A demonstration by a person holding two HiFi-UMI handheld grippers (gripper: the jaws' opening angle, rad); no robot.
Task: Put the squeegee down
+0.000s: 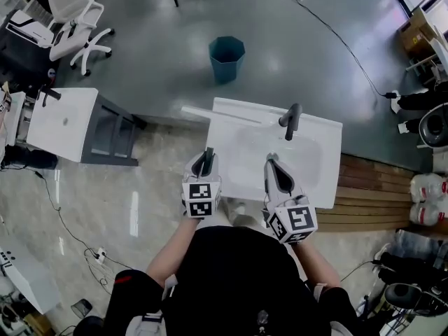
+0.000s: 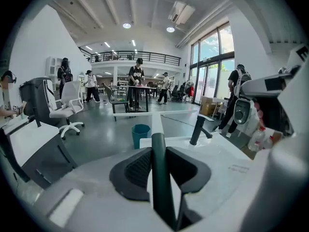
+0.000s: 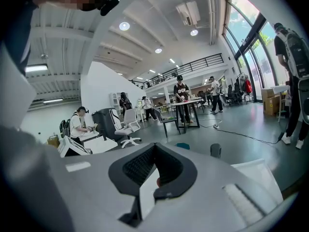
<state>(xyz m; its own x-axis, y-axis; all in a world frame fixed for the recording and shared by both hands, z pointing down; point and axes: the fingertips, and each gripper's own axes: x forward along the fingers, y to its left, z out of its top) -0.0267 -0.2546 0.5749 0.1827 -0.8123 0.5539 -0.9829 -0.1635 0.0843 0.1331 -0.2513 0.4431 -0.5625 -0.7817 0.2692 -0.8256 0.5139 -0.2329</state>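
The squeegee has a dark green handle (image 2: 159, 178) and a long white blade (image 2: 155, 113) set crosswise at its far end. My left gripper (image 2: 157, 151) is shut on the handle, with both black pads pressed against it. In the head view the left gripper (image 1: 207, 154) hovers over the near left part of the white sink (image 1: 318, 187), and the blade (image 1: 198, 112) reaches past the sink's far left corner. My right gripper (image 1: 271, 161) hangs over the basin's near middle. Seen in its own view, the right gripper (image 3: 154, 151) has its tips together and holds nothing.
A black faucet (image 1: 290, 120) stands at the sink's far rim. A teal bin (image 1: 227, 58) sits on the grey floor beyond. A second white cabinet (image 1: 63, 121) is at the left, with an office chair (image 1: 77, 26) behind it. Wooden boards (image 1: 371, 194) lie to the right.
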